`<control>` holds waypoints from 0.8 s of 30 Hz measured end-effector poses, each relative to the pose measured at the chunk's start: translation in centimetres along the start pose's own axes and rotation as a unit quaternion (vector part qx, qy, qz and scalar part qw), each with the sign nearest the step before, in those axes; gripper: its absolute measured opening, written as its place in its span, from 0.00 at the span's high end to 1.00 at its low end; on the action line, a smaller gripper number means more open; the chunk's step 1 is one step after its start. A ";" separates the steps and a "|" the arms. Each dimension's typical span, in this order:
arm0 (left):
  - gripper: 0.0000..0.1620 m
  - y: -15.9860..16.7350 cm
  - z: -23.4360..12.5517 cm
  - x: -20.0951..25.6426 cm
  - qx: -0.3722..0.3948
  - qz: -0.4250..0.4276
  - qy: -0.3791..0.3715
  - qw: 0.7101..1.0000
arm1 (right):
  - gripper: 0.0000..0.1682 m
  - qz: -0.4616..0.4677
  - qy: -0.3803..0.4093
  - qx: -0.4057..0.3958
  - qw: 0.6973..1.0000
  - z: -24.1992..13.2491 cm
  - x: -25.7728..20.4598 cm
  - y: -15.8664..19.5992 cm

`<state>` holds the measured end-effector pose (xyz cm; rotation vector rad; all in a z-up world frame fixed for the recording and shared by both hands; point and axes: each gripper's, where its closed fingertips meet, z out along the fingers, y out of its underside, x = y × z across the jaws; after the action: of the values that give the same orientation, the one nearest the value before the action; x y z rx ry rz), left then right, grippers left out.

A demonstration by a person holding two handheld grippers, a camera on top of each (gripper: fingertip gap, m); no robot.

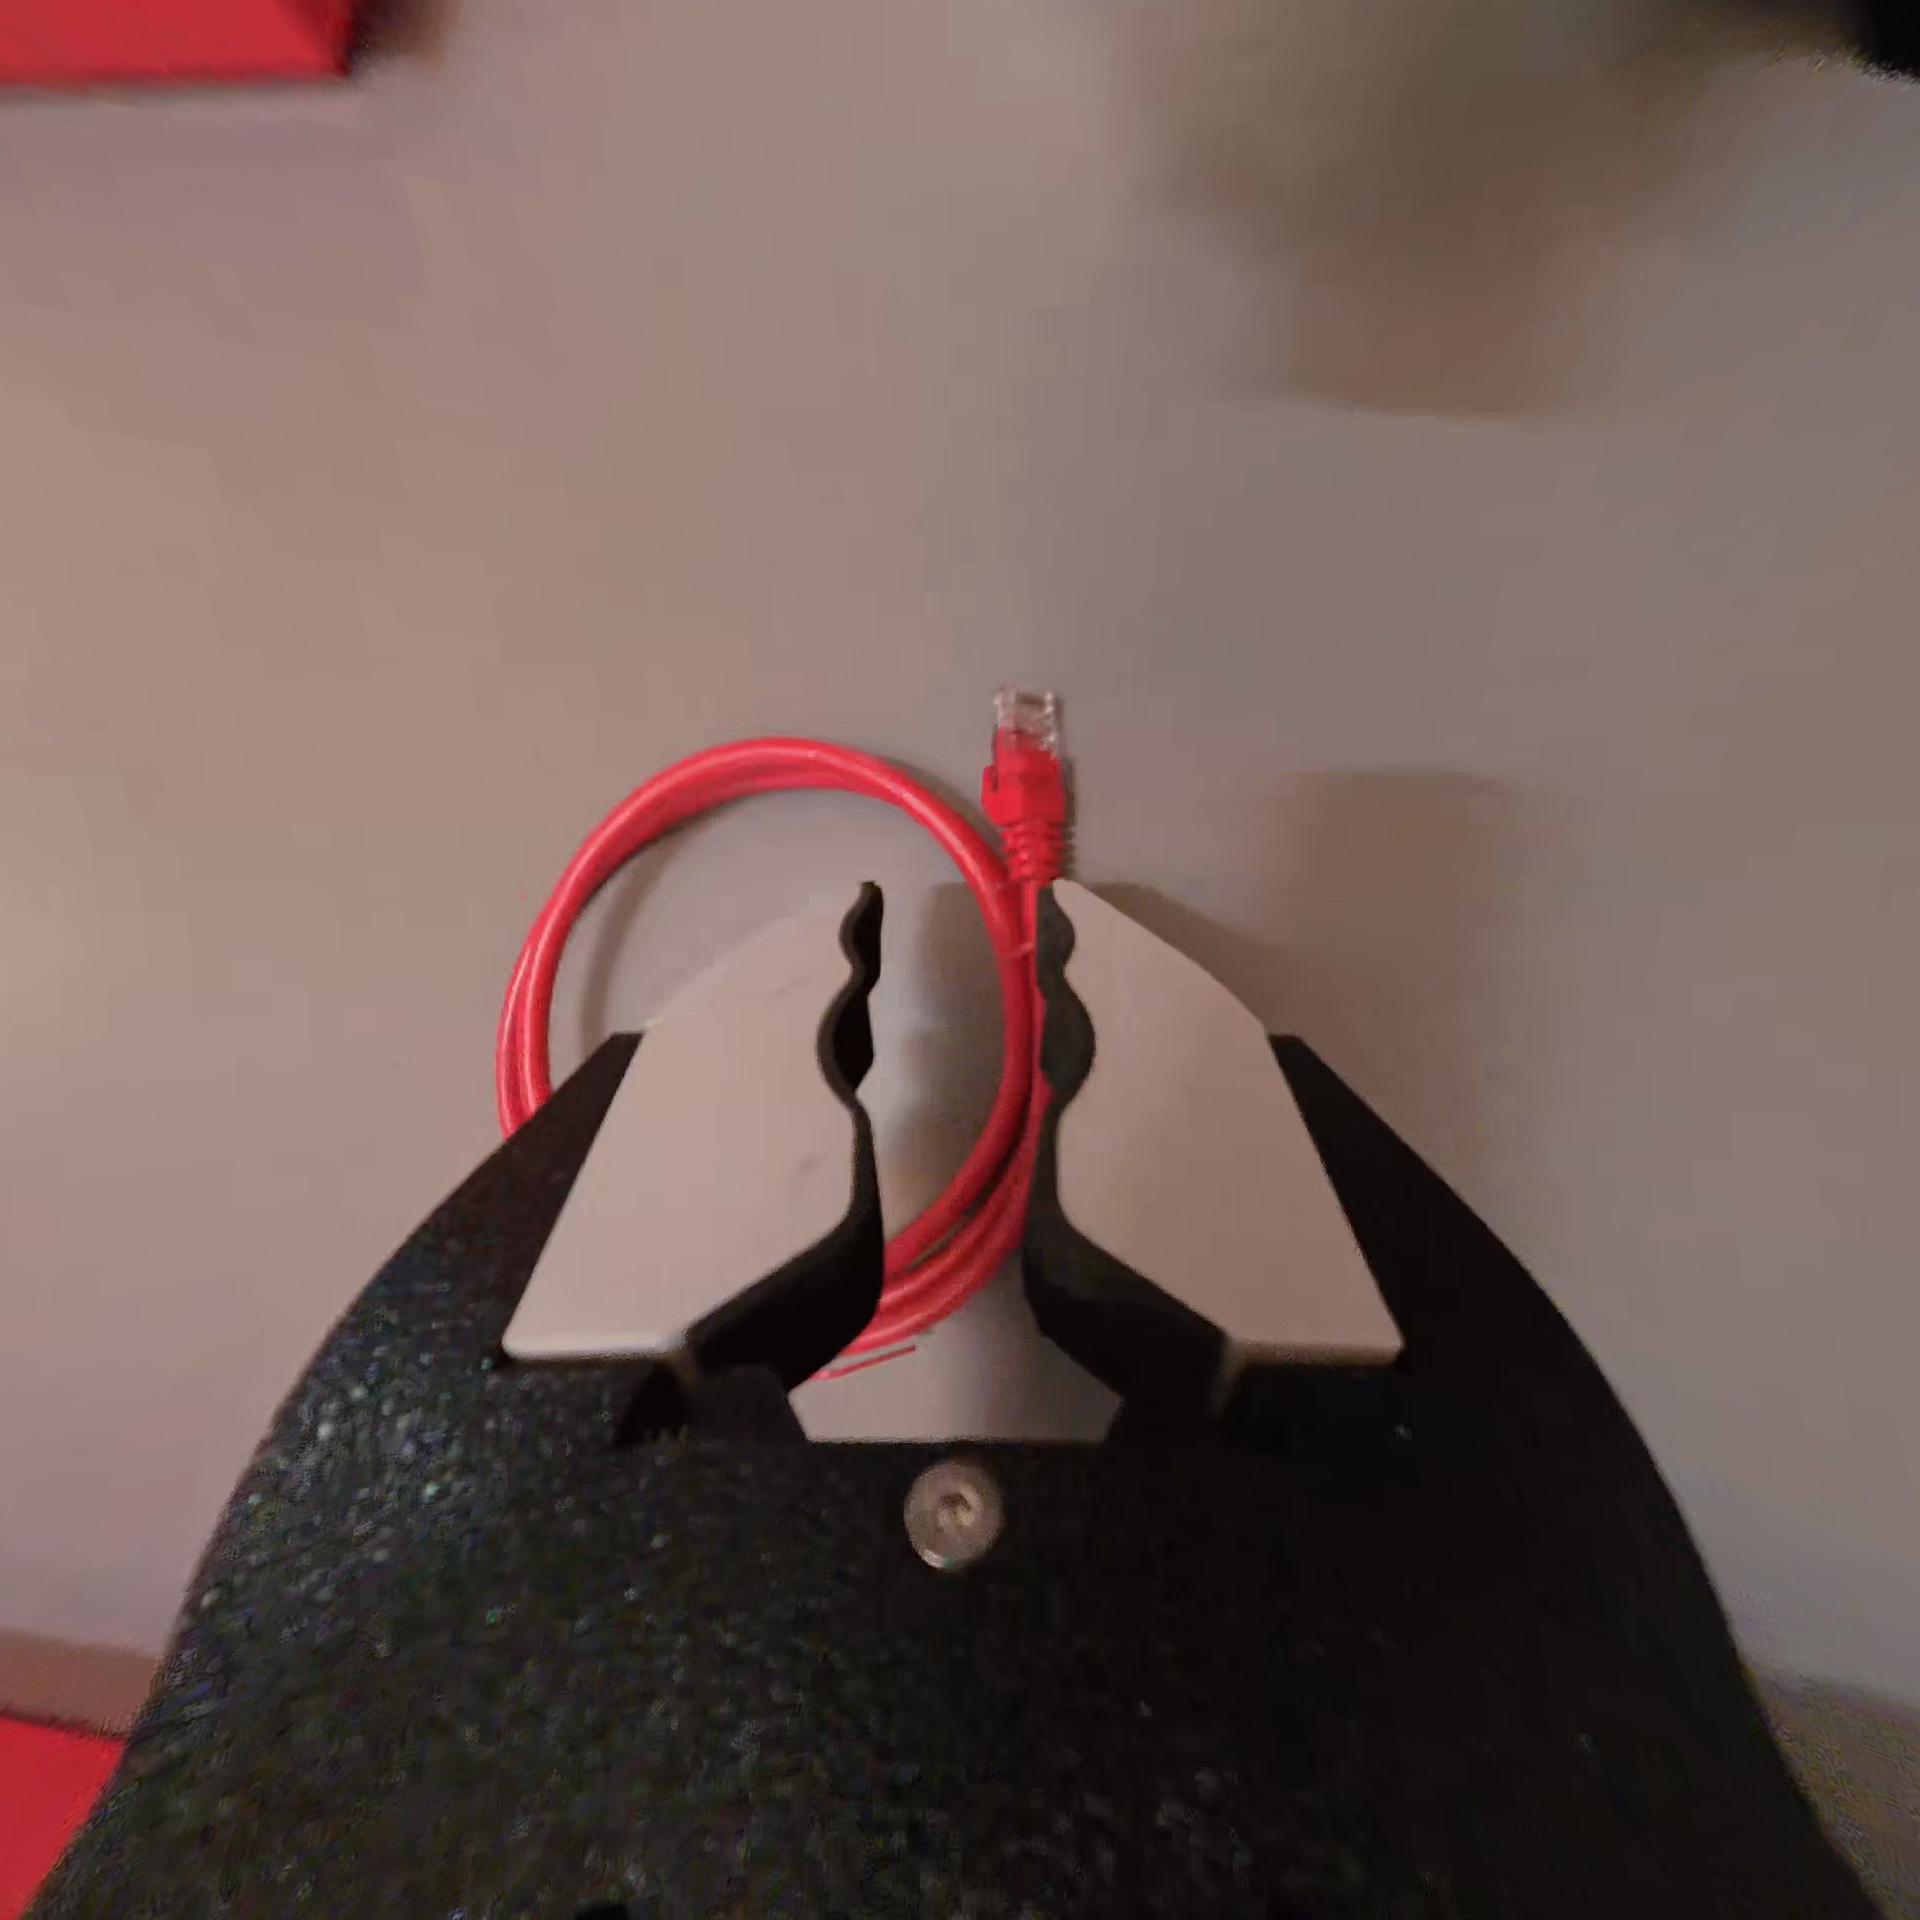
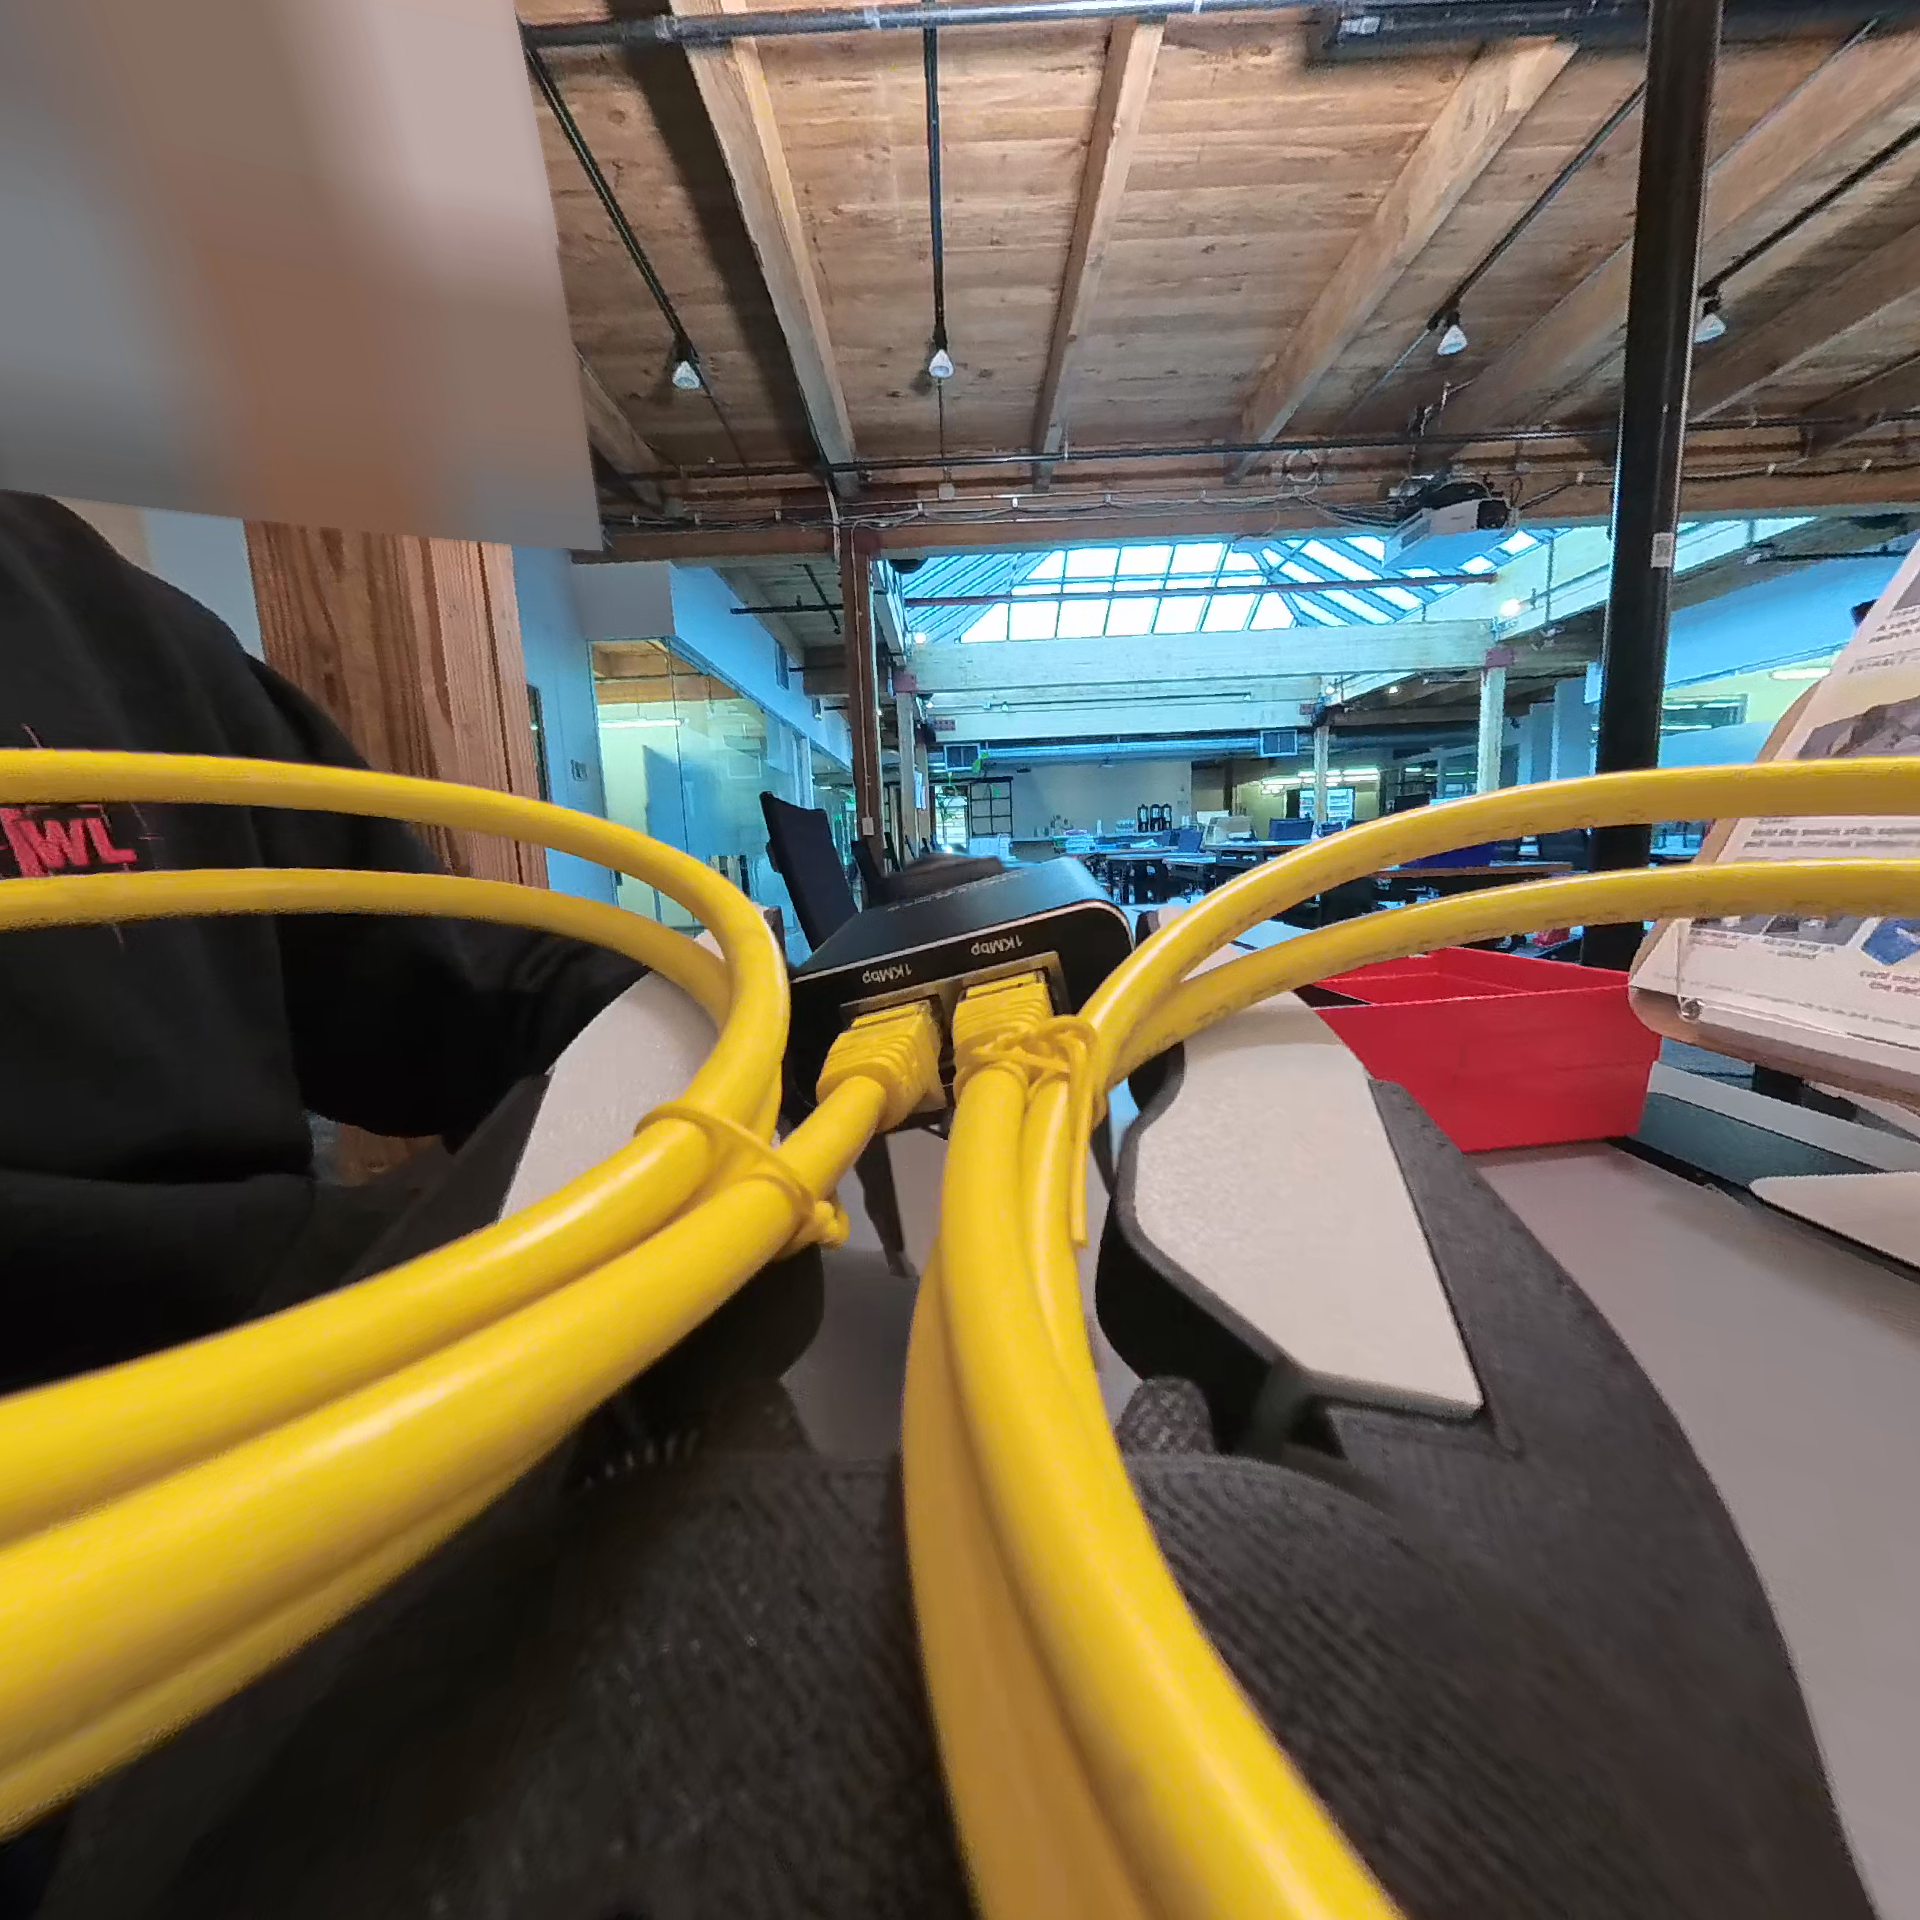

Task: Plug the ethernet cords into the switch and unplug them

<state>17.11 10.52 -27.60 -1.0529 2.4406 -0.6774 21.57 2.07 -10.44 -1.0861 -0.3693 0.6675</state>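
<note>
Three cords: we count two yellow cords (image 2: pixel 727 1226) seated side by side in the black switch (image 2: pixel 966 925), and one red cord (image 1: pixel 727 790) coiled on the grey worktop (image 1: pixel 416 468).
Left tongs (image 1: pixel 961 894): a narrow gap between the tips; red cord runs through it against one finger, so we cannot tell whether it is gripped.
Right tongs (image 2: pixel 966 1039): tips flank the raised switch; whether they clamp it is hidden by the cords.
Handling: we judge the cords light, springy and slick; the clear plug (image 1: pixel 1027 717) looks fragile.
Hold: the ribbed red boot (image 1: pixel 1029 821), just behind the plug.
</note>
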 end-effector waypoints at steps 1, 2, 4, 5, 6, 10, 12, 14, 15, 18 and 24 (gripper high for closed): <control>0.83 -0.4 -0.2 0.5 0.020 0.014 0.002 1.000 | 0.62 -0.001 0.003 0.002 1.000 -0.1 0.1 0.0; 0.83 -0.8 -0.4 1.2 0.037 0.024 0.013 0.999 | 0.62 -0.001 0.005 0.002 1.000 -0.2 0.2 0.0; 0.83 -1.2 -0.3 1.8 0.058 0.040 0.010 0.997 | 0.62 0.002 0.002 0.003 1.000 -0.2 0.2 0.0; 0.84 -1.1 -0.1 1.7 0.057 0.054 -0.004 0.997 | 0.62 0.002 0.003 0.004 1.000 -0.2 0.2 0.1; 0.83 -0.8 0.3 1.6 0.049 0.071 -0.016 0.996 | 0.62 0.003 0.003 0.003 1.000 -0.2 0.3 0.2; 0.86 -0.3 1.5 1.5 0.036 0.124 -0.048 0.990 | 0.62 -0.004 0.002 -0.014 1.000 0.1 0.1 0.8; 0.89 -0.6 1.6 1.2 0.044 0.156 -0.074 0.984 | 0.62 -0.005 0.000 -0.023 1.000 0.1 0.0 1.0; 0.89 -0.7 1.7 1.0 0.045 0.193 -0.103 0.975 | 0.62 -0.003 0.008 -0.025 1.000 0.2 0.2 1.1; 0.89 -0.7 1.7 1.0 0.045 0.207 -0.112 0.971 | 0.62 0.002 0.005 -0.026 1.000 0.1 0.2 1.1; 0.88 -0.6 1.7 1.0 0.042 0.239 -0.138 0.960 | 0.62 0.011 0.009 -0.025 1.000 0.1 0.4 1.3; 0.87 -0.3 1.5 0.9 0.020 0.250 -0.148 0.957 | 0.62 0.029 0.015 -0.030 0.999 0.2 0.7 1.7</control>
<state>17.49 9.31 -28.76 -0.4429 2.2758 -0.3657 21.49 3.16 -11.91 -1.1655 -0.3353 0.6946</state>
